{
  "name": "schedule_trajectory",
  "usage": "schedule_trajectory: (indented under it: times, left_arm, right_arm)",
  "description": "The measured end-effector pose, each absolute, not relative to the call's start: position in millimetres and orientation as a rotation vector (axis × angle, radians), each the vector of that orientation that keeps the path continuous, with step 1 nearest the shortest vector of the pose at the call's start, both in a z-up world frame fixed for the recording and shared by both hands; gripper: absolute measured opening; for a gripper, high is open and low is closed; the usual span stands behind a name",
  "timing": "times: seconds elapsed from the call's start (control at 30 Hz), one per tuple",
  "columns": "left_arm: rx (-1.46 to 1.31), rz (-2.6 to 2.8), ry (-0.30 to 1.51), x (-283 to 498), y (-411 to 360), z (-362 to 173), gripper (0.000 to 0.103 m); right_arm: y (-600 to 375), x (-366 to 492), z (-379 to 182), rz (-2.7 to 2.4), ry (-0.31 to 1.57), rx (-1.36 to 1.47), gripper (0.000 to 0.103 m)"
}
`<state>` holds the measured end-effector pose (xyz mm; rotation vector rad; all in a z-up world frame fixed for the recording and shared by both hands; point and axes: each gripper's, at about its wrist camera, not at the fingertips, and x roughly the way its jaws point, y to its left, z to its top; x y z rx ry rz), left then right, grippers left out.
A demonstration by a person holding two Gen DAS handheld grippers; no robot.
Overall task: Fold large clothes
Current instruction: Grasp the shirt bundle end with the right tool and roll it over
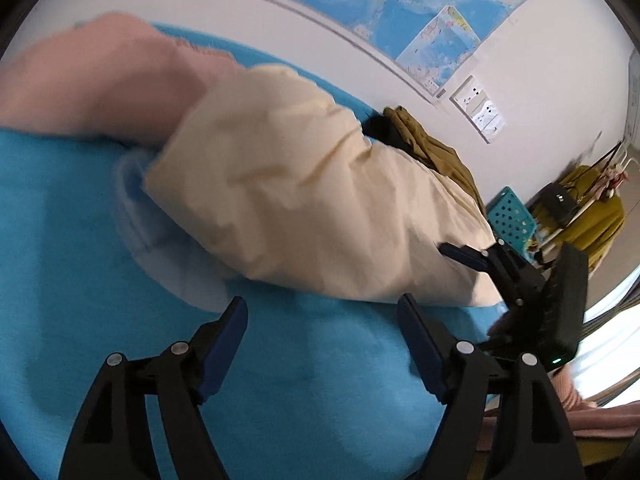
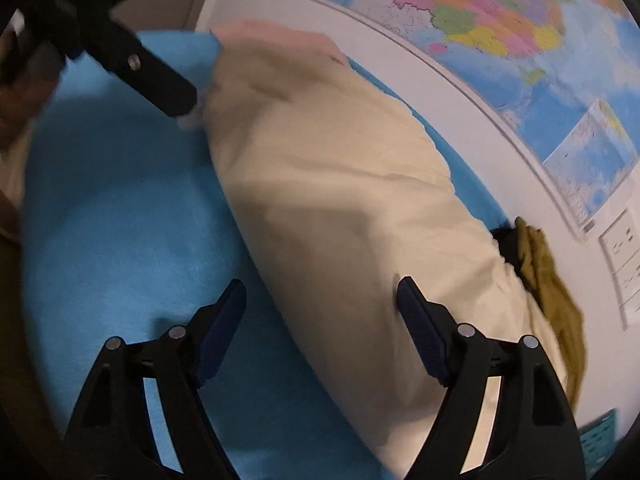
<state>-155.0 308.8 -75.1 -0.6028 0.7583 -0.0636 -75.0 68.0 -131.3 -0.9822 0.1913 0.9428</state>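
Note:
A cream garment (image 1: 320, 200) lies folded in a long band on the blue cloth-covered surface (image 1: 80, 280). A pale blue garment (image 1: 160, 248) peeks out under its left end, and a pink garment (image 1: 100, 84) lies behind that. My left gripper (image 1: 322, 308) stands open just short of the cream garment's near edge, with nothing between its pads. One finger (image 1: 464, 257) of my right gripper rests at the cream garment's right end. In the right wrist view my right gripper (image 2: 322, 292) is open and straddles the cream garment's (image 2: 340, 200) near edge. A left gripper finger (image 2: 168, 88) sits at its far end.
An olive garment (image 1: 432, 148) and something black lie bunched against the wall behind the cream one. A map (image 2: 500, 20) and wall sockets (image 1: 478, 108) are on the wall. A teal perforated basket (image 1: 510, 220) and a mustard cloth (image 1: 592, 208) stand past the surface's right end.

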Motion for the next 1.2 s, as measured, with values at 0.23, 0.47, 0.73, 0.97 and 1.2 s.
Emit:
schedule_trajectory:
  times: [0.23, 0.47, 0.73, 0.97, 1.2]
  left_arm:
    - [-0.714, -0.143, 0.754, -131.9, 308.3, -91.4, 0.076]
    - [-0.906, -0.188, 0.639, -110.4, 327.1, -91.5, 0.077]
    - [-0.926, -0.113, 0.638, -72.4, 338.1, -88.3, 0.079]
    - [-0.845, -0.036, 0.694, -48.3, 339.9, -88.3, 0.077]
    - [-0.766, 0.018, 0.735, -49.3, 331.4, -85.6, 0.055]
  right_arm:
    - [59.2, -60.7, -115.0, 0.968, 0.229, -0.875, 0.054]
    - [47.8, -42.9, -87.3, 1.045, 0.346, -0.669, 0.049]
    - [47.2, -43.1, -91.4, 1.064, 0.381, -0.635, 0.049]
    - [40.0, -38.5, -90.1, 1.095, 0.462, -0.548, 0.057]
    - [-55.4, -12.3, -71.5, 1.145, 0.651, -0.124, 0.074]
